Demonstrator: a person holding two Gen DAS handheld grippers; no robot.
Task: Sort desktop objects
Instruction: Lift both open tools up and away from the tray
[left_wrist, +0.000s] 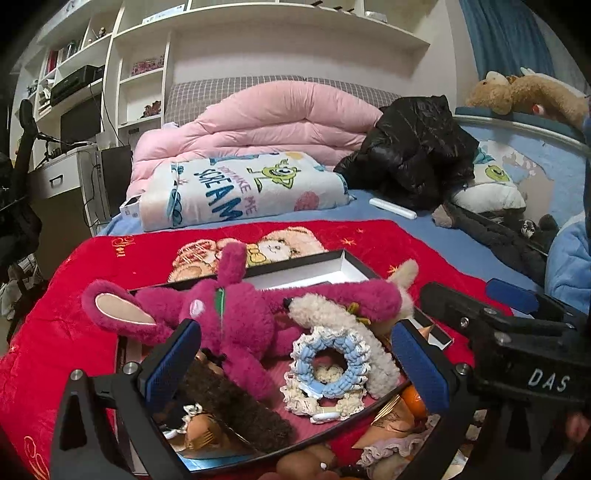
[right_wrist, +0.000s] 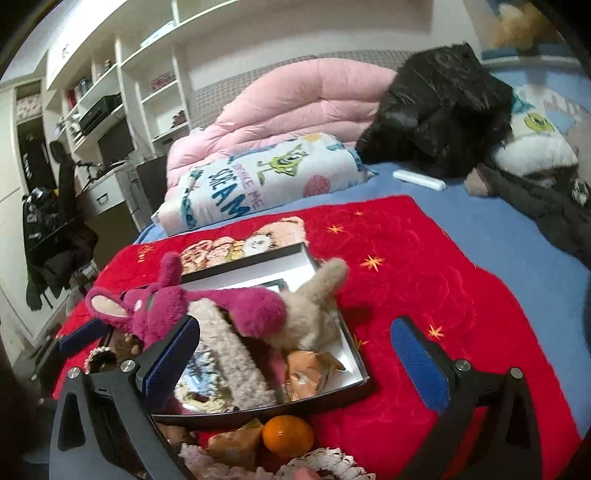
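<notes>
My left gripper (left_wrist: 297, 367) is open, its blue pads on either side of a blue and cream crocheted scrunchie (left_wrist: 325, 365). The scrunchie lies in a black-rimmed box (left_wrist: 373, 404) with a magenta plush rabbit (left_wrist: 229, 314), a cream fuzzy band (left_wrist: 369, 354) and a brown fuzzy piece (left_wrist: 240, 406). My right gripper (right_wrist: 295, 369) is open too, hovering over the same box's near right corner (right_wrist: 354, 384). Below it are a snack packet (right_wrist: 306, 373), a beige plush (right_wrist: 314, 317) and the rabbit (right_wrist: 229, 306). A mandarin (right_wrist: 288, 432) sits outside the box's front rim.
All of this rests on a red blanket (right_wrist: 424, 277) spread over a blue bed. A second black box with a white inside (left_wrist: 325, 269) lies behind the plush. Folded quilts (left_wrist: 258, 114), a black jacket (left_wrist: 417, 147) and a white tube (left_wrist: 391, 208) lie farther back. Shelves stand at left.
</notes>
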